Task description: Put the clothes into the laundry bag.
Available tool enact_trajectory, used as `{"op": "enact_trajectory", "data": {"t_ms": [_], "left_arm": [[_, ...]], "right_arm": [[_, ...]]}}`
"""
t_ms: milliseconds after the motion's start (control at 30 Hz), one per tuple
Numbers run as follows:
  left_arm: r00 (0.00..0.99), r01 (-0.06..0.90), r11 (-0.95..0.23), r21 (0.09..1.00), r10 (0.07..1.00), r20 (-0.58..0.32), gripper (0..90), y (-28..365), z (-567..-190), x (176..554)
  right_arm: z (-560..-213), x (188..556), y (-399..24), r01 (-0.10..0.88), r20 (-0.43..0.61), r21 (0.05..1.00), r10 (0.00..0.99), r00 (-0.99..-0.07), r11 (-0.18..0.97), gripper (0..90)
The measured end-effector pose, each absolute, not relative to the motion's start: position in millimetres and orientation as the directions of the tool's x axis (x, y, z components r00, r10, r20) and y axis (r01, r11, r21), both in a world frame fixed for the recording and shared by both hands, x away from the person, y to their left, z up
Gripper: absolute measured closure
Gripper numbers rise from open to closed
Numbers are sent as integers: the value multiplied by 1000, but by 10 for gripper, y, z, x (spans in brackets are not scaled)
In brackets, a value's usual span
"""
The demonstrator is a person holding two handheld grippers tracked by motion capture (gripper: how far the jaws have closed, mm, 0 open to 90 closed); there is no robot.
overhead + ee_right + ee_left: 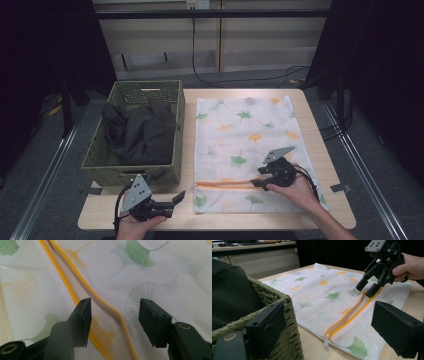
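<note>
Lying flat across the right half of the table (320, 210), a white mesh laundry bag (242, 135) with ginkgo leaves, orange zipper (225, 185) running parallel to the near edge, partly unzipped. Hovering over the zipper's right end, right gripper (257, 184), jaws apart and straddling the upper zipper edge, pads not pressing. Resting at the near left corner, left gripper (179, 196), jaws released, nothing between. Standing at the left edge, woven basket (175, 130) holding dark clothes (140, 132).

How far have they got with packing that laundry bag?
Early on. The bag lies flat with its orange zip already open. The right tongs are open over the zip's upper edge, gripping nothing yet. The dark clothes are in the basket, beside the open left tongs.
</note>
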State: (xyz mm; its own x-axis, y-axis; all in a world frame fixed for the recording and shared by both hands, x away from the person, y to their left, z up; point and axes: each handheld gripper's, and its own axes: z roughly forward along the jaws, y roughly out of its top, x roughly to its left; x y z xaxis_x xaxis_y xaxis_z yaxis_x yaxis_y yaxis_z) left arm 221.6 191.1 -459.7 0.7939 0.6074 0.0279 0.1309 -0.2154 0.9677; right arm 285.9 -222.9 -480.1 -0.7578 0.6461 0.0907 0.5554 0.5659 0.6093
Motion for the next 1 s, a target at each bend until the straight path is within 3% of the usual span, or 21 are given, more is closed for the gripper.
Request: {"op": "enact_trajectory", "data": {"t_ms": [333,600,800,1000], "left_arm": [[796,130,-226,966,605,34,116,1919,-4593,2222],[795,136,-223,965,606,28,116,1916,-4600,2225],[794,137,-228,964,607,31,116,1921,-4599,2228],[793,140,-228,964,609,29,116,1930,-4596,2228]], "right_arm": [[-4850,2865,-2175,563,56,546,644,-763,620,584],[-4832,2877,-2130,553,19,530,643,-766,643,758],[-4835,2903,-2156,585,50,529,666,-744,615,871],[-4844,2892,-2147,582,39,541,674,-738,607,891]]}}
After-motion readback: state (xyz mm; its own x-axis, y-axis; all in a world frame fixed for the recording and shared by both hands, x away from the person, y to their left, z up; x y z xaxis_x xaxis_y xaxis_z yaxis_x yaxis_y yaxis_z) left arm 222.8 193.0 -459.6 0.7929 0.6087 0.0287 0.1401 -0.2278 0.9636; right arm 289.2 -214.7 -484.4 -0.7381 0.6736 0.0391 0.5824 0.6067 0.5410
